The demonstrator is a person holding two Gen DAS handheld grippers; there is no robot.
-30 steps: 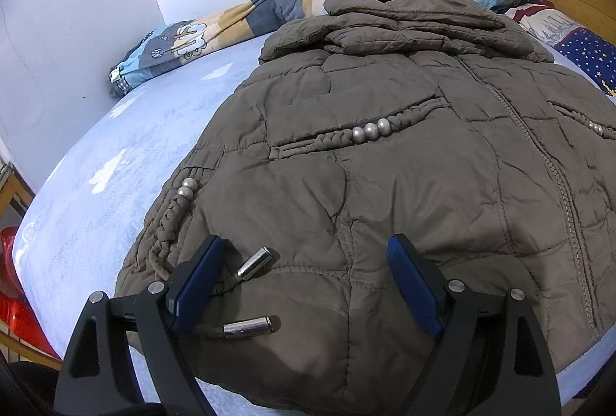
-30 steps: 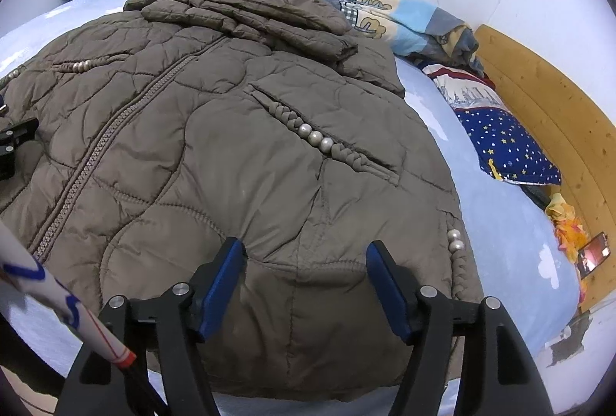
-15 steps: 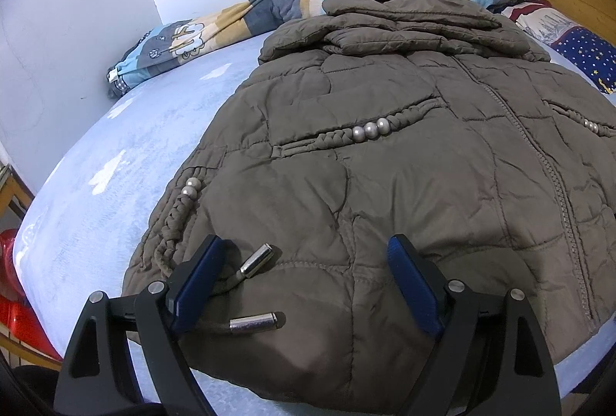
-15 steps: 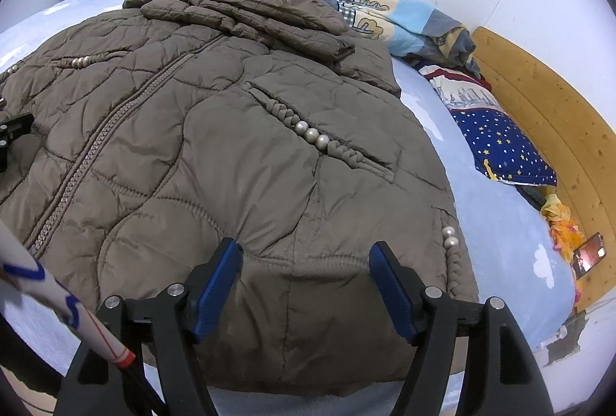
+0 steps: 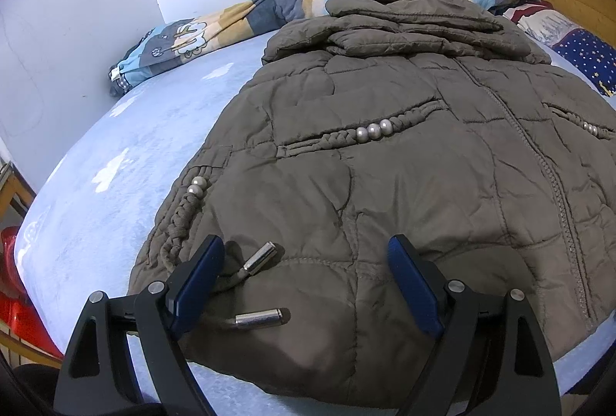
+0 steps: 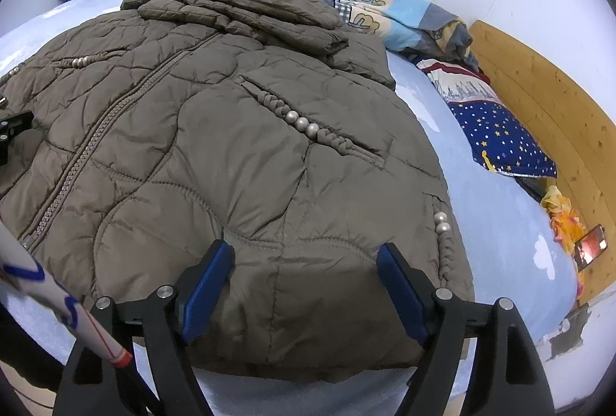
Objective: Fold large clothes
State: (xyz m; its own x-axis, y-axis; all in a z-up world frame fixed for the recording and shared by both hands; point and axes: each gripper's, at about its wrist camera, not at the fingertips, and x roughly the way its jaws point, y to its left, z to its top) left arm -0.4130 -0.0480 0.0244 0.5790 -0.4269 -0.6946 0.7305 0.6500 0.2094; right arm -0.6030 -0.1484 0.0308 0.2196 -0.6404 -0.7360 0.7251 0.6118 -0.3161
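A large olive-brown quilted jacket (image 5: pixel 404 154) lies front up on the light blue bed, zipped, its sleeves and hood folded over the far end. It also shows in the right wrist view (image 6: pixel 231 146). My left gripper (image 5: pixel 306 254) is open over the hem near its left corner, where two metal-tipped drawstring ends (image 5: pixel 258 319) lie. My right gripper (image 6: pixel 304 258) is open over the hem near its right corner. Neither holds anything.
The blue bed sheet (image 5: pixel 115 177) extends left of the jacket. A patterned quilt (image 5: pixel 215 27) lies along the wall. A starry blue pillow (image 6: pixel 500 142) and wooden headboard (image 6: pixel 558 131) are to the right. A red object (image 5: pixel 15 292) sits beside the bed.
Both grippers have drawn back slightly toward the near edge of the bed, so more of the hem shows. Both remain open.
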